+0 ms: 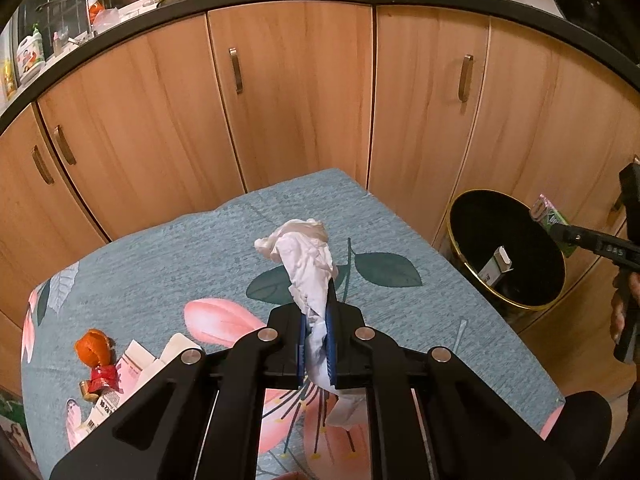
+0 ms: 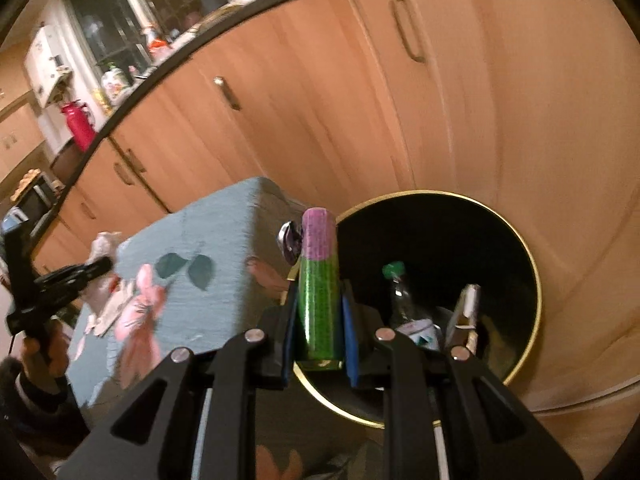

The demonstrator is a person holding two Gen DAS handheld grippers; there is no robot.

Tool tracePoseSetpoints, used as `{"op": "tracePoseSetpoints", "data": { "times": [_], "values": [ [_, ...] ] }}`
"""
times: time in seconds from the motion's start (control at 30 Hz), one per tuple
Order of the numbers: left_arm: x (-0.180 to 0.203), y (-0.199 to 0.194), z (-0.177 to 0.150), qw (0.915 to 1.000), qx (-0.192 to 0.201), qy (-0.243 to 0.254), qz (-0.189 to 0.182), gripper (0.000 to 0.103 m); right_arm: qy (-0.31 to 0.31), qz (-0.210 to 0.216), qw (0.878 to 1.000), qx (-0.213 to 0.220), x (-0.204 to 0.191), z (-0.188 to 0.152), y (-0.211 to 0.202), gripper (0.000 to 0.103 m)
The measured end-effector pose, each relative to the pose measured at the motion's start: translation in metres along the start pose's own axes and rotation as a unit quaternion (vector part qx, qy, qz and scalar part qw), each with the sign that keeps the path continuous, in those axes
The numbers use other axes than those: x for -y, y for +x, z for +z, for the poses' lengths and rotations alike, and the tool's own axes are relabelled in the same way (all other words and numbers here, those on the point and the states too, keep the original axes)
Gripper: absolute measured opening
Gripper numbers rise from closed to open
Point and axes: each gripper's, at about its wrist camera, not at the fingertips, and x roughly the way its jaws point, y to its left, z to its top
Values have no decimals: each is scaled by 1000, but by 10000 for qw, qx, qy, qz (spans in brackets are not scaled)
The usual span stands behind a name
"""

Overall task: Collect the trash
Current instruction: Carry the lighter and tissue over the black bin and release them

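Item 1: black bin [image 2: 532, 280], my reference point, stood against the wooden cupboards [image 1: 304, 92].

Item 2: green-and-purple packet [image 2: 319, 292], clamped upright between the narrowly parted jaws of my right gripper [image 2: 320, 336], sat over the bin's near rim; I judged it was held there for dropping.

Item 3: crumpled white tissue [image 1: 308, 264], pinched in my nearly closed left gripper [image 1: 316, 340], hung above the floral table [image 1: 160, 264] left of the bin.

Item 4: orange peel [image 1: 93, 346] and cartons [image 1: 136, 364] lay farthest from the bin, uncollected.

Item 5: a bottle [image 2: 400, 300] and a small box [image 1: 496, 266] were inside the bin.
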Motion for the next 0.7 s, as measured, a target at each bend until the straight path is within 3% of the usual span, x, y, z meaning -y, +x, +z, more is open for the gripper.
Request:
{"op": "tracePoseSetpoints", "data": {
  "times": [0.03,0.07,0.13,0.23,0.7],
  "values": [
    [-1,0,0,10000,-11,-21,-3,8,61,-95,9999,-24,5,1,4,25],
    [-2,0,0,10000,-19,-39,-7,8,120,-208,9997,-55,11,2,9,38],
    [-3,0,0,10000,-22,-69,-8,8,169,-450,9988,-130,23,4,19,46],
    [-4,0,0,10000,-30,-79,-2,8,193,-580,9980,-188,31,5,26,48],
    [28,2,9,9995,-75,220,-230,8,40,-156,9999,-4,-2,-29,-2,62]
  ]
}}
